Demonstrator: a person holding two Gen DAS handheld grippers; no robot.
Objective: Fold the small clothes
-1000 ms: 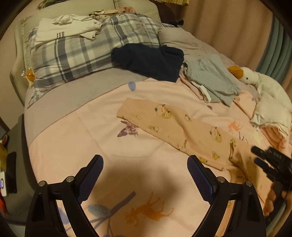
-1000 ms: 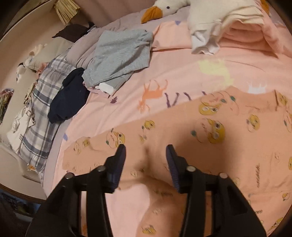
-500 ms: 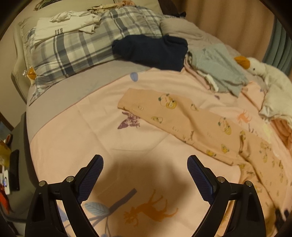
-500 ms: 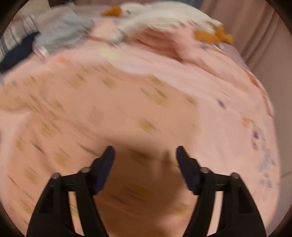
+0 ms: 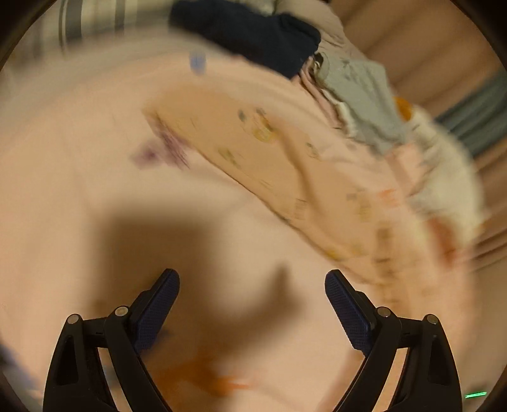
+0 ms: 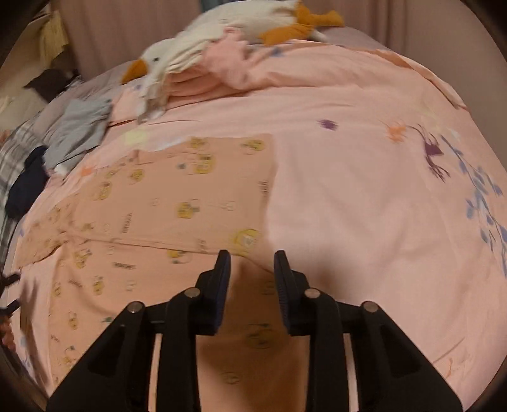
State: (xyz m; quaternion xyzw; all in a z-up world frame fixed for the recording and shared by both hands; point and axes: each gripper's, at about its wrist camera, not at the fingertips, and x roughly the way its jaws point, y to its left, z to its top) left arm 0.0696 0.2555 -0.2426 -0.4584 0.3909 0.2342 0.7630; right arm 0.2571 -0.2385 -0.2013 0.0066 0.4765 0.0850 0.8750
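Small peach trousers with yellow cartoon prints (image 6: 177, 202) lie spread flat on the pink bedsheet (image 6: 364, 196). In the blurred left wrist view one leg (image 5: 269, 158) runs from centre to the right. My left gripper (image 5: 252, 282) is open and empty above bare sheet, short of the leg. My right gripper (image 6: 252, 258) is open with a narrower gap, hovering over the near right edge of the trousers, holding nothing.
A white plush goose (image 6: 221, 35) lies on folded pink cloth (image 6: 202, 82) at the far side. A grey garment (image 6: 79, 126) and a navy garment (image 6: 27, 183) lie at the left. Curtains (image 6: 133, 28) hang behind the bed.
The left gripper has dropped lower and closer to the sheet and is moving fast, blurring its view. The right gripper has swung round to face the trousers' waist end and narrowed its gap.
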